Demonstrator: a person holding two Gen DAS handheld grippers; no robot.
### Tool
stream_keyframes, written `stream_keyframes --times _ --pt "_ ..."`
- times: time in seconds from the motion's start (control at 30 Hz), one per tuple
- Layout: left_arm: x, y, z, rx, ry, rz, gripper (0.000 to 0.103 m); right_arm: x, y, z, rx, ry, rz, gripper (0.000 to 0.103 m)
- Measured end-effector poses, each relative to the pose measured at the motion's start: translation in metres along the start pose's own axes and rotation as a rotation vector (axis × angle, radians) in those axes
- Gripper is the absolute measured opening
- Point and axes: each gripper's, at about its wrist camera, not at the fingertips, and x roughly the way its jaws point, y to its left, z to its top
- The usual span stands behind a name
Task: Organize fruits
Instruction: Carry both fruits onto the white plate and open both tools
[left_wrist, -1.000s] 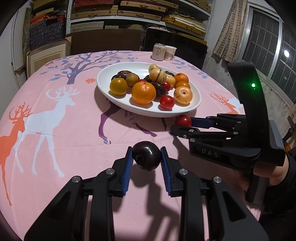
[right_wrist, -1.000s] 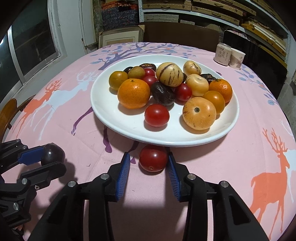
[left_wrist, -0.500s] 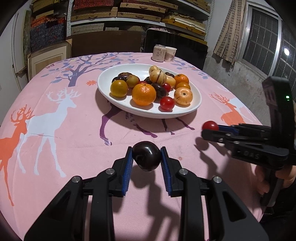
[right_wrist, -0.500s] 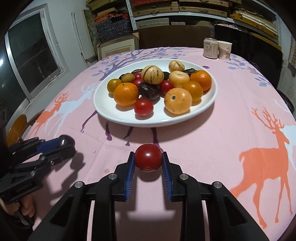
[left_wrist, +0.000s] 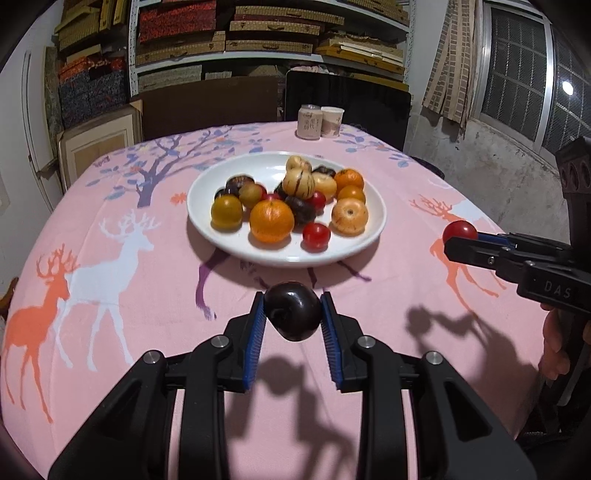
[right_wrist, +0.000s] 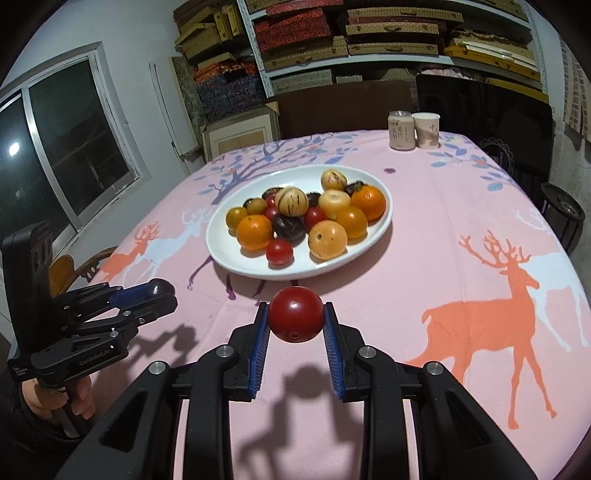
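A white plate (left_wrist: 207, 225) (right_wrist: 221, 251) piled with oranges, tomatoes, dark plums and striped melons sits mid-table on the pink deer cloth. My left gripper (left_wrist: 293, 317) is shut on a dark plum (left_wrist: 293, 315), held above the cloth in front of the plate; it also shows in the right wrist view (right_wrist: 159, 291). My right gripper (right_wrist: 295, 321) is shut on a red tomato (right_wrist: 295, 319), held above the cloth in front of the plate; it shows at the right in the left wrist view (left_wrist: 460, 234).
A can (left_wrist: 308, 122) (right_wrist: 400, 131) and a paper cup (left_wrist: 331, 121) (right_wrist: 426, 129) stand at the table's far edge. Dark chairs and shelves of boxes lie behind. A wooden chair (right_wrist: 70, 269) is at the left edge. A round black object (right_wrist: 561, 214) sits beyond the right edge.
My right gripper closed on the tomato beside the plate, lifted it and drew back, away from the plate. My left gripper rose too, still holding the plum.
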Motion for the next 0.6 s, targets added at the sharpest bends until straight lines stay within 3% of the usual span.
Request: stream_keyframes --times 0.27,0.6 --pt "0.007 0.001 0.073 0.050 -0.066 0.034 0.029 0.009 -0.006 0.067 0.004 -0.029 0.022 0.029" --pt "0.111 0.025 0.131 0.051 0.006 0.078 0.029 0.102 -0.029 0.132 0.053 0.054 -0.008 0.029"
